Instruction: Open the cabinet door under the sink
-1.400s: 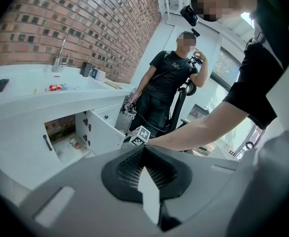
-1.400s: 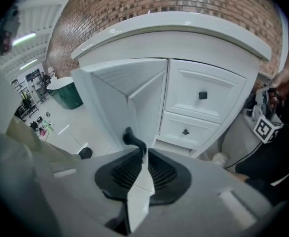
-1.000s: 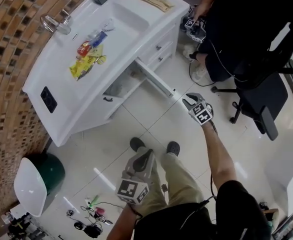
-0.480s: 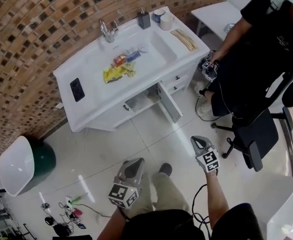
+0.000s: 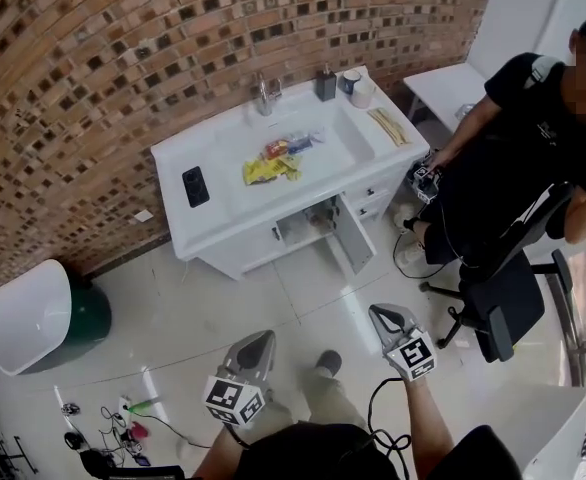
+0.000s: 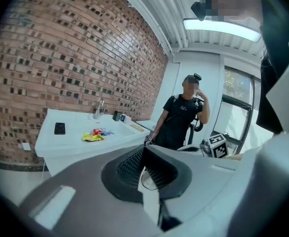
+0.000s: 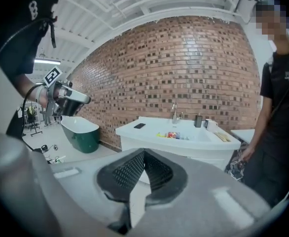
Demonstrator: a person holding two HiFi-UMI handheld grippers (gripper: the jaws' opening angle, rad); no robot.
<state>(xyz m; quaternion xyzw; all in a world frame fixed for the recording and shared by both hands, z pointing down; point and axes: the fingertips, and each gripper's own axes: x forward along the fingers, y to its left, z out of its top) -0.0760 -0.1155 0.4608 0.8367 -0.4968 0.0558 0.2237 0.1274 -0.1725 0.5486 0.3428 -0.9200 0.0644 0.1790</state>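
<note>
The white sink vanity (image 5: 223, 218) stands against the brick wall. Its cabinet door (image 5: 353, 236) under the basin hangs open, swung out toward me, and the dark inside shows. Both grippers are well back from it over the tiled floor. My left gripper (image 5: 261, 338) is shut with nothing in it, its pads meeting at the tip (image 6: 143, 149). My right gripper (image 5: 383, 315) is shut and empty too (image 7: 143, 153). The vanity shows in the left gripper view (image 6: 75, 142) and in the right gripper view (image 7: 184, 144).
A person in black (image 5: 513, 168) sits on an office chair (image 5: 508, 308) right of the vanity. A green tub (image 5: 33, 318) stands at the left, with cables (image 5: 113, 418) on the floor nearby. A phone (image 5: 195, 185) and yellow packets (image 5: 271, 168) lie on the vanity top.
My right gripper stood open at the door's edge; it is now shut and pulled back and up. The left gripper rose too. The view has drawn away from the vanity, and the door stays open.
</note>
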